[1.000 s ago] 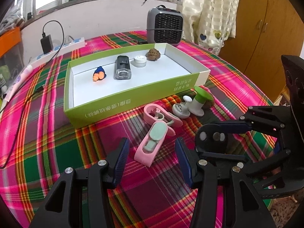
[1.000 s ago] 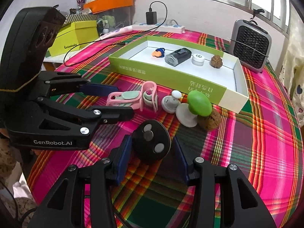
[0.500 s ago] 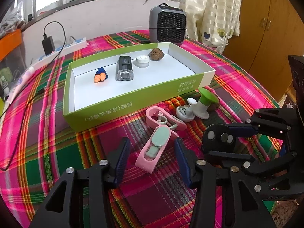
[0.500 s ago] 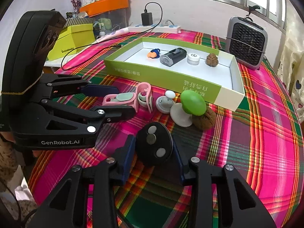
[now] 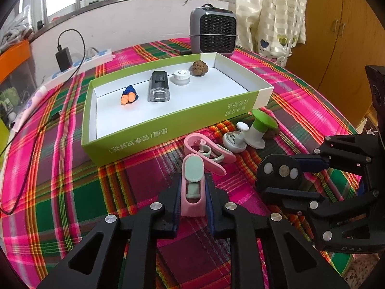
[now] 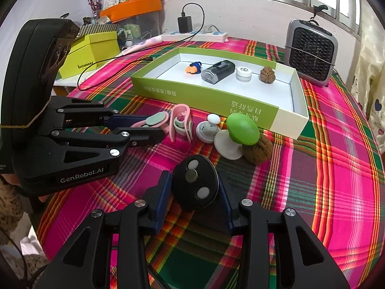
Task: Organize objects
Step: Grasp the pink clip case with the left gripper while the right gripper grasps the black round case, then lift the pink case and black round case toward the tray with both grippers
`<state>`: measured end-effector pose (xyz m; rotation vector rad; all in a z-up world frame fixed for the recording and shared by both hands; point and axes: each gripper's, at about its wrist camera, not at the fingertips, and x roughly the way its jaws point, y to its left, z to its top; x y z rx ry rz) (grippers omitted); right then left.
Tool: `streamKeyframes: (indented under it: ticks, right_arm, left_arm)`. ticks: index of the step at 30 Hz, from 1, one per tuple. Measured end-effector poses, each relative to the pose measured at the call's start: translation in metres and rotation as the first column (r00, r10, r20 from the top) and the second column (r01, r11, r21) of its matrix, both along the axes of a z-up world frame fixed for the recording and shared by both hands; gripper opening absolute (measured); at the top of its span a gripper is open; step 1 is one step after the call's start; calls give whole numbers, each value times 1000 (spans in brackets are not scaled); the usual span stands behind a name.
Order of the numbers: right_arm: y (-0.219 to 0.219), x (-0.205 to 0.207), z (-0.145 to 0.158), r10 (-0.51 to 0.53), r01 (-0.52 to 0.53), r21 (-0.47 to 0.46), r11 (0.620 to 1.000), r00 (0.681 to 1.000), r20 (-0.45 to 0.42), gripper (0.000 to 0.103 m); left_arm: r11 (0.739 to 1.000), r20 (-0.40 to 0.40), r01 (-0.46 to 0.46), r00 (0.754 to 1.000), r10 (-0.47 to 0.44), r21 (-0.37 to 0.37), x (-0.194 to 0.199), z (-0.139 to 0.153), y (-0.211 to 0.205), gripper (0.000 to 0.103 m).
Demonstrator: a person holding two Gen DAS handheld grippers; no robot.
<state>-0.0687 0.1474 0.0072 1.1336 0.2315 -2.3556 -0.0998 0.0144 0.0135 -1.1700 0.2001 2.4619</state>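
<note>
My left gripper (image 5: 193, 183) is shut on a pink case with a pale green insert (image 5: 192, 193) that lies on the plaid tablecloth; it also shows in the right wrist view (image 6: 149, 126). Just to its right, my right gripper (image 6: 194, 180) has its jaws closing, and both pads touch the sides of a black oval device with three round buttons (image 6: 195, 185). A green box (image 5: 168, 130) behind them holds an orange and blue toy (image 5: 128, 96), a black device (image 5: 158, 88), a white jar (image 5: 180, 77) and a walnut (image 5: 200, 67).
In front of the box lie a second pink clip (image 5: 207, 150), a grey knob piece (image 5: 234, 139), a green-capped mushroom (image 6: 240, 130) and a walnut (image 6: 258, 150). A grey heater (image 5: 213, 33) and a power strip (image 5: 84, 63) stand at the back, a yellow box (image 6: 93, 53) at the left.
The left jaws have closed onto the pink case, which now stands between the pads. The right jaws have narrowed around the black oval device. Neither hand has shifted.
</note>
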Motion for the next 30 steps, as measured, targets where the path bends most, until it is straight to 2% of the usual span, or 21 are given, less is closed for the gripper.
streamKeyframes:
  ticks: [30]
  right_arm:
    - [1, 0, 1, 2, -2, 1, 1000, 1000, 0, 36]
  left_arm:
    - [999, -10, -29, 1000, 29, -16, 5, 1, 3, 16]
